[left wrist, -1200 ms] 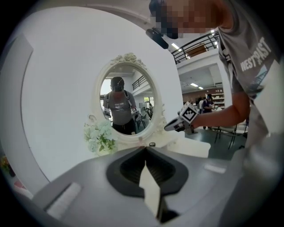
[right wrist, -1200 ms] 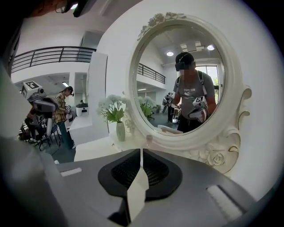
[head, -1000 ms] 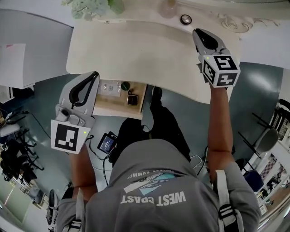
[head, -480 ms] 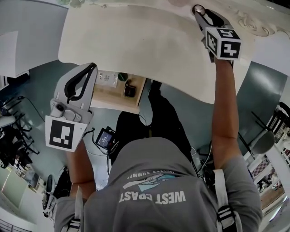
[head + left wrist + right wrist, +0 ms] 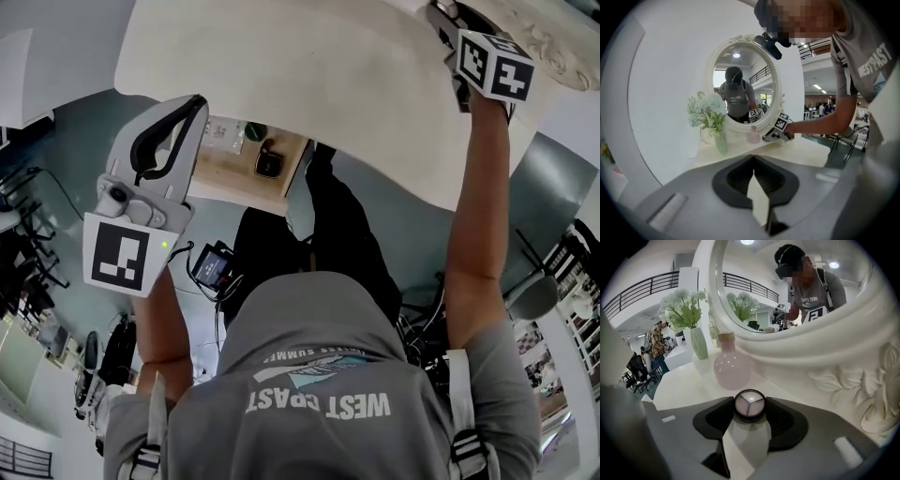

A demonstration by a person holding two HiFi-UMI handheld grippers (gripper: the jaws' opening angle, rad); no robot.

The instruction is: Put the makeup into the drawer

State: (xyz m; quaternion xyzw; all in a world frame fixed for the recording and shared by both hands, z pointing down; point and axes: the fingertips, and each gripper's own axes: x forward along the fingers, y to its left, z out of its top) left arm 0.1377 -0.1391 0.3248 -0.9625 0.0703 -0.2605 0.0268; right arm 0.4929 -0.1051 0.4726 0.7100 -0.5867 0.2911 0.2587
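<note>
While left fingers (image 5: 736, 180) sit closed, right fingers (image 5: 787, 423) (just opened) flank the compact (image 5: 749, 405) before a pink bottle (image 5: 732, 364).

The head view looks steeply down over the person (image 5: 319, 347) onto the white dressing table (image 5: 281, 84). The left gripper view faces the oval mirror (image 5: 745, 79) from well back, taking in the right gripper (image 5: 768, 138). The right gripper view sits low, close under the mirror's frame. Both gripper views share the mirror, pink bottle (image 5: 753, 135) and flower vase (image 5: 721, 140).
</note>
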